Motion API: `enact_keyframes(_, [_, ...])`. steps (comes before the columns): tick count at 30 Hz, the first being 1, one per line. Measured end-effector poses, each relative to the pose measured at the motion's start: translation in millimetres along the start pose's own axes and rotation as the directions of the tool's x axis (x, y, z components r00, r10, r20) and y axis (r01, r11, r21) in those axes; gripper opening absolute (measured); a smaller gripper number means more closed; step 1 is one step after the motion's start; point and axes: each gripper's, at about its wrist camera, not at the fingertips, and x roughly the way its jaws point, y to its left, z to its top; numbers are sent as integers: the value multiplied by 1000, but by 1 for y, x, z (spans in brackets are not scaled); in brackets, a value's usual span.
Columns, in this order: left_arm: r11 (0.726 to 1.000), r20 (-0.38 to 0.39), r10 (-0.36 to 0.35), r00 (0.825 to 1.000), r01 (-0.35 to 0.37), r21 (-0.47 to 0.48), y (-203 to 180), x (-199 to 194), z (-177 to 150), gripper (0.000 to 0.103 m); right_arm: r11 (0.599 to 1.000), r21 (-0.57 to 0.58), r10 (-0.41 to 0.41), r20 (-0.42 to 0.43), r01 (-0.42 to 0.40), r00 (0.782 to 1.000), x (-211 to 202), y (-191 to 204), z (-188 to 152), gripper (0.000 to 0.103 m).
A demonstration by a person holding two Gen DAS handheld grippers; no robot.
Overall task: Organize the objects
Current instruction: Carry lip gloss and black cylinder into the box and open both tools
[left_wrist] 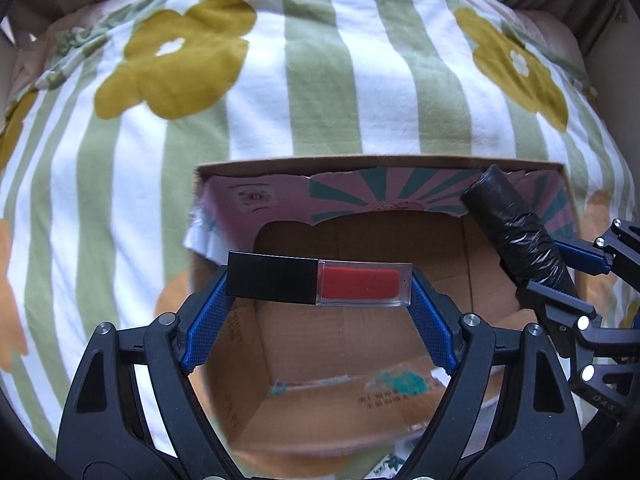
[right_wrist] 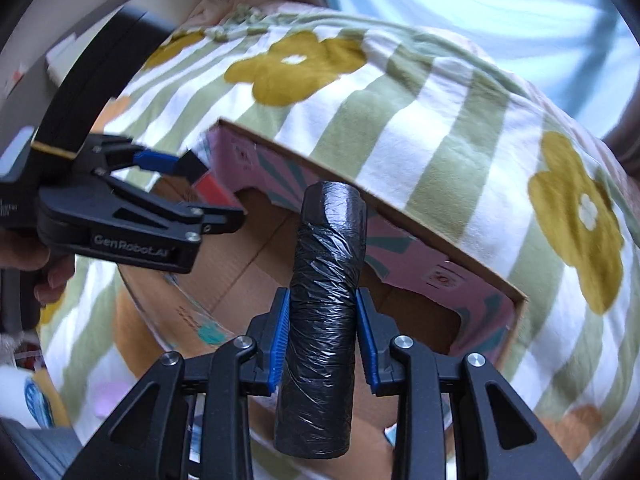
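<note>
My left gripper (left_wrist: 320, 292) is shut on a lip gloss tube (left_wrist: 360, 285) with a black cap and red fill, held crosswise between the blue pads above an open cardboard box (left_wrist: 360, 161). The box has pink and teal printed inner flaps, and no object shows on the visible part of its floor. My right gripper (right_wrist: 322, 320) is shut on a black roll of plastic bags (right_wrist: 328, 240), which stands upright over the same box (right_wrist: 240, 264). The right wrist view shows the left gripper (right_wrist: 204, 190) at the left with the tube (right_wrist: 214, 194). The left wrist view has the roll (left_wrist: 516, 232) and the right gripper (left_wrist: 560, 276) at the right.
The box rests on a soft blanket (left_wrist: 320, 80) with green and white stripes and yellow flowers. A hand (right_wrist: 52, 276) grips the left tool's handle. A white bottle (right_wrist: 24, 396) lies at the lower left. Curtains and a bright window stand behind the blanket.
</note>
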Motion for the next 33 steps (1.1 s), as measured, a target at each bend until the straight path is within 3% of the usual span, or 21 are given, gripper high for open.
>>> enact_keyframes(3, [1000, -26, 0, 1000, 0, 23, -3, 26, -1, 82, 1000, -14, 8, -36, -9, 999, 23, -4, -8, 29])
enact_keyframes(6, [995, -22, 60, 998, -58, 85, -11, 41, -3, 82, 999, -38, 8, -57, -10, 998, 36, -3, -16, 29])
enact_keyframes(21, [977, 0, 89, 996, -87, 197, -38, 43, 6, 82, 998, -56, -7, -87, 2, 996, 35, -3, -16, 30])
enact_keyframes(22, [975, 12, 97, 995, -98, 199, -39, 41, 7, 83, 999, -51, -8, -86, 4, 996, 33, -2, -16, 36])
enact_keyframes(23, [974, 23, 97, 995, -99, 202, -40, 38, 8, 83, 999, -47, -15, -73, 11, 997, 30, -2, -16, 57])
enact_keyframes(24, [975, 21, 88, 996, -91, 202, -39, 36, 8, 87, 999, -45, -17, -55, 14, 998, 26, -3, -16, 70])
enact_keyframes(25, [976, 16, 83, 996, -84, 199, -37, 34, 10, 103, 999, -44, -12, -37, 10, 999, 22, -3, -16, 90])
enact_keyframes(26, [977, 17, 75, 997, -77, 200, -36, 31, 10, 103, 999, -37, -1, -20, 1, 1000, 18, -4, -16, 95])
enact_keyframes(33, [978, 20, 64, 998, -67, 199, -29, 20, 9, 103, 1000, -9, -14, -15, 13, 1000, 8, -1, -19, 95])
